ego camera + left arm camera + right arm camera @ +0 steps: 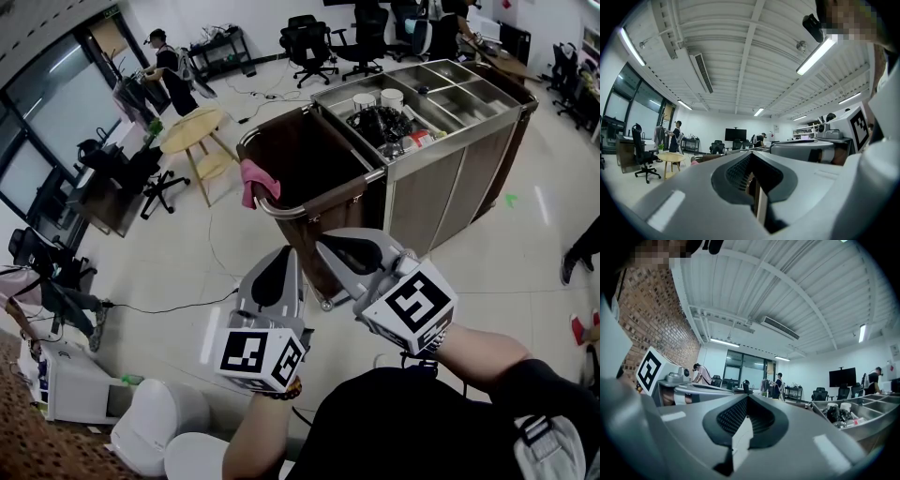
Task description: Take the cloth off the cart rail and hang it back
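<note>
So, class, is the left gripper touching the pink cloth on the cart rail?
Apart. In the head view the left gripper sits short of the cart rail, bare floor showing between it and the pink cloth draped there.

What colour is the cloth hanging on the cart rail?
Pink. The cloth shows best in the head view.
</note>
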Demonstrator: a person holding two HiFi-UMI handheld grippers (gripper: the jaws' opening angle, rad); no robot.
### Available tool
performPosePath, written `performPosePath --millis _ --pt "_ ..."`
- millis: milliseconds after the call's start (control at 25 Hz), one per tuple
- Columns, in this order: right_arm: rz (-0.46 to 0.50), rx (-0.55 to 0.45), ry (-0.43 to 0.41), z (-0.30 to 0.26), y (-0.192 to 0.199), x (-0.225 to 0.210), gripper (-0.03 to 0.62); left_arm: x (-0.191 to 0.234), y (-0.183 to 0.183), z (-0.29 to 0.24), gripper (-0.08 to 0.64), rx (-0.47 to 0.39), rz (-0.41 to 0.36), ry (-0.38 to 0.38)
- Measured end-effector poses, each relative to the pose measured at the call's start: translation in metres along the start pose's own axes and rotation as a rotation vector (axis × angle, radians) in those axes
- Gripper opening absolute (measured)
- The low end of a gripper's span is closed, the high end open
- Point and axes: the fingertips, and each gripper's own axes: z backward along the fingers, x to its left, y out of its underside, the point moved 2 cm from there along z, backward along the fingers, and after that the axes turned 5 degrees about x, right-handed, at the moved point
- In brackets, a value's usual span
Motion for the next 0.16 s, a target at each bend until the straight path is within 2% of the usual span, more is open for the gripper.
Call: performPosePath --millis 80,160 --pt "0.023 -0.009 0.002 -0.0015 0.0002 -0.0032 0.0 0.0003 -0.0011 -0.0024 0.0 -0.005 -0.007 0.006" --pt "-0.002 0.003 0.0 -0.0022 0.0005 -0.003 0.0 0.0012 -0.0013 -0.0045 0.0 -0.006 -0.009 0.009"
